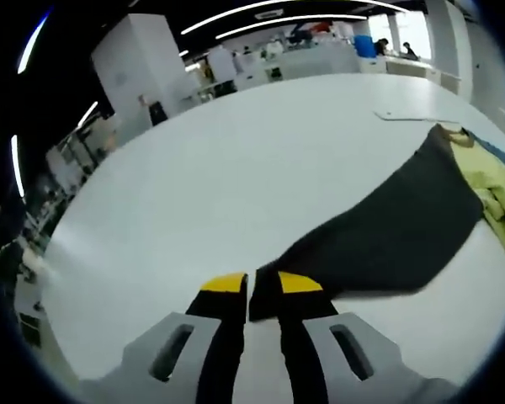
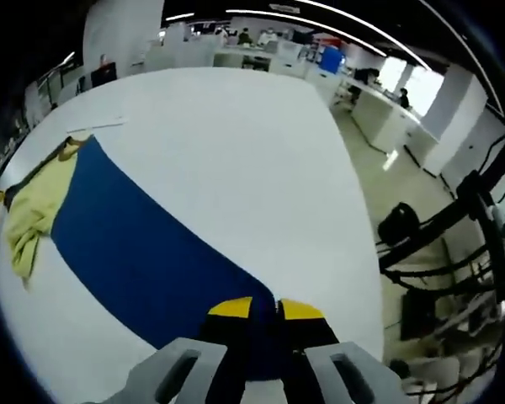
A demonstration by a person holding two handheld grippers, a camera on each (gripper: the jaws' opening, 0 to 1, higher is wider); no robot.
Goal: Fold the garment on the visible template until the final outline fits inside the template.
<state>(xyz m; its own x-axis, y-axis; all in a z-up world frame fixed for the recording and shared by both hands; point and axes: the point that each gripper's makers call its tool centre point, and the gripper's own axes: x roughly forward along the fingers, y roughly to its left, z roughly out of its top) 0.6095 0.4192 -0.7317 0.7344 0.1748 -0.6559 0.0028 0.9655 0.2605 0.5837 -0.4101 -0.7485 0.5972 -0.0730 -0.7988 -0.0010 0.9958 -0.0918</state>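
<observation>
So I'm mid-fold: left gripper (image 1: 263, 286) and right gripper (image 2: 265, 310) each pinch a garment (image 2: 143, 252) corner on the table (image 1: 219, 168); next, I'd carry both corners over evenly

You're working at a broad white table (image 1: 236, 177) in a big open office, and long ceiling light strips (image 1: 286, 10) curve across at twelve o'clock in both views. In the left gripper view a white pillar (image 1: 139, 71) stands at eleven o'clock, with desks (image 1: 320, 59) and a blue bin (image 1: 365, 45) beyond the table's far edge near one o'clock, beside a bright window (image 1: 411, 29). In the right gripper view the pale floor (image 2: 396, 185) runs down the three o'clock side past more desks (image 2: 379, 114), a window (image 2: 425, 88) at two o'clock, and dark cables (image 2: 442, 244) and stands at four o'clock.
</observation>
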